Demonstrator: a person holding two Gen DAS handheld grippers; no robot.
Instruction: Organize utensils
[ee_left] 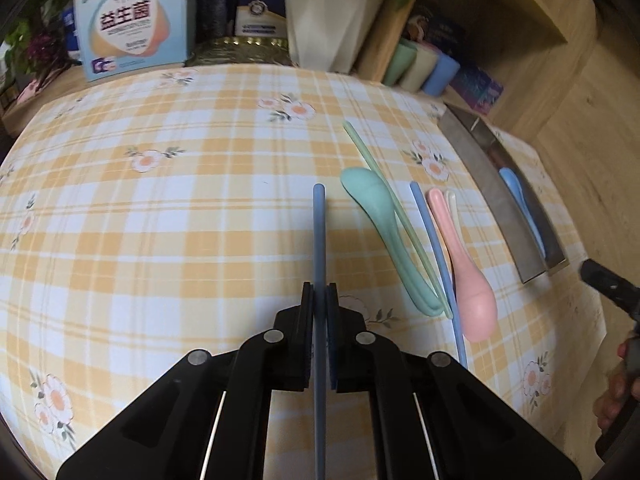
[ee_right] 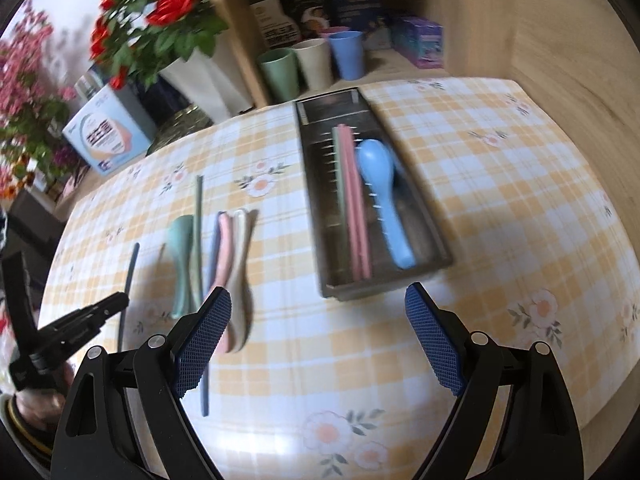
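My left gripper [ee_left: 319,292] is shut on a blue chopstick [ee_left: 319,236], which sticks out ahead of the pads above the checked tablecloth. To its right on the cloth lie a green spoon [ee_left: 384,232], a green chopstick [ee_left: 370,164], a second blue chopstick [ee_left: 436,252], a pink spoon [ee_left: 468,280] and a cream spoon [ee_left: 452,206]. My right gripper [ee_right: 318,294] stands open and holds nothing, just in front of the metal tray [ee_right: 384,286]. In the tray lie a blue spoon [ee_right: 384,192], pink chopsticks [ee_right: 354,200] and a green chopstick [ee_right: 338,168].
Behind the cloth stand a white flower pot [ee_left: 324,24], a light blue box [ee_left: 136,20] and three cups [ee_right: 312,62] in a wooden shelf. A wooden wall [ee_right: 560,32] runs along the right. A hand [ee_left: 616,392] holds the right gripper at the table's edge.
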